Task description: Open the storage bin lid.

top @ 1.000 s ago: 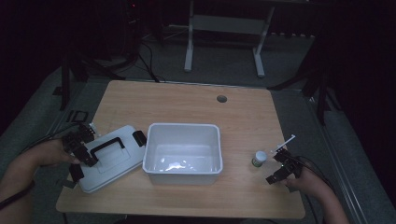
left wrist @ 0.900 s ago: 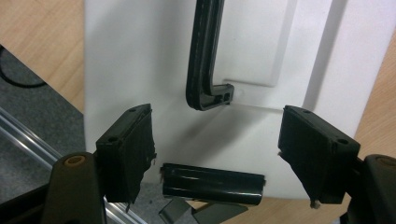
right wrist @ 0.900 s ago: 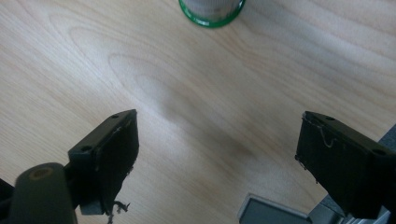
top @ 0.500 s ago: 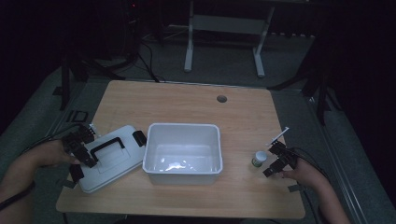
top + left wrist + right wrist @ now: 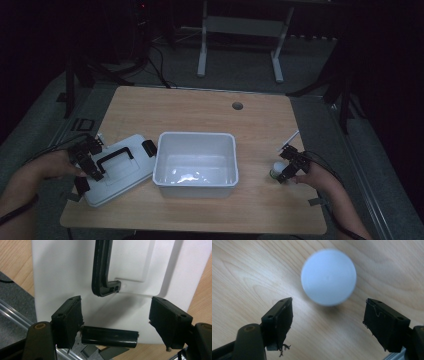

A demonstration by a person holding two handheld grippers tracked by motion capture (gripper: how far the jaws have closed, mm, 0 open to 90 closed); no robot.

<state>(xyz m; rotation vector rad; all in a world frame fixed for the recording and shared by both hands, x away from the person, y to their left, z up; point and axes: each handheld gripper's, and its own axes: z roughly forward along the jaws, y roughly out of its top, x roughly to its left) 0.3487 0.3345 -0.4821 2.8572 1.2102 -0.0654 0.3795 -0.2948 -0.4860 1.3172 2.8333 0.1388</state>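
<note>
The right gripper (image 5: 328, 325) hangs over the bottle (image 5: 328, 277), jaws closing but not touching; the left gripper (image 5: 115, 322) is released over the lid (image 5: 62, 272).

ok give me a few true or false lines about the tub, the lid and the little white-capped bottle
1. The lid sits on the tub. False: it lies on the table, left of the tub.
2. The bottle stands on bare wood, right of the tub. True.
3. The right gripper clamps the bottle. False: its closing jaws are clear of it.
4. The lid has a black handle. True.
5. The left gripper is over the lid's edge. True.
</note>
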